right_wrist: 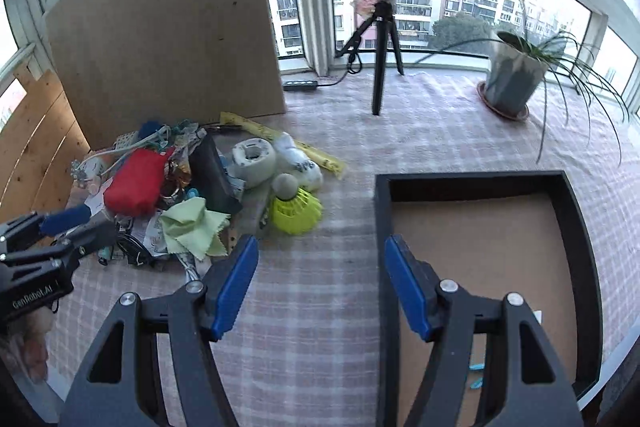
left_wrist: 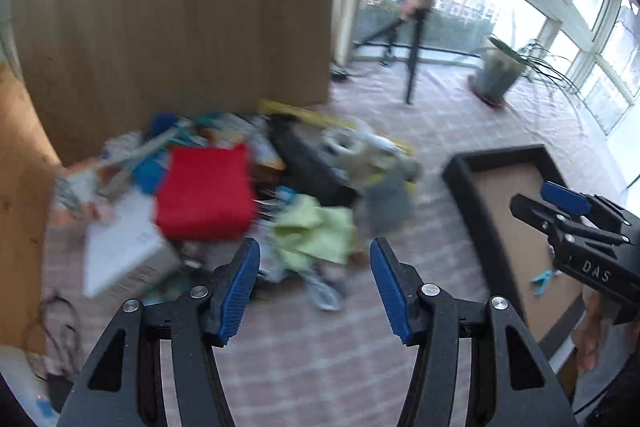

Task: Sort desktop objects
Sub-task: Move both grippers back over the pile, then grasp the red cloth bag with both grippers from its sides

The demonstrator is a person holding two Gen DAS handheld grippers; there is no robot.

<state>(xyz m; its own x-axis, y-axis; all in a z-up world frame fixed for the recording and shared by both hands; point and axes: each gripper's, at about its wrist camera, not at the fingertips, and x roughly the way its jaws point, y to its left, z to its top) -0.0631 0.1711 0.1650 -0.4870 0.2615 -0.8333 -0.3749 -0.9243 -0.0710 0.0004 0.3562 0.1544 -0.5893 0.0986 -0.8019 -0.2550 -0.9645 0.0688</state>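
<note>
Left hand-held gripper [left_wrist: 314,287]: black frame; blue ribbed pads; silver screws; right hand-held gripper [right_wrist: 316,283] alike.

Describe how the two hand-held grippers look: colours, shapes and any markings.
Both match. The left hand-held gripper has matte black angular linkage arms joined by round silver pivot pins, and two fingers faced with ribbed blue pads. The right hand-held gripper has the same black arms, silver pins and blue pads. White lettering marks the black bodies: "GenRobot.AI" on the left one, "DAS" on the right one. No cables or sleeves show.
</note>
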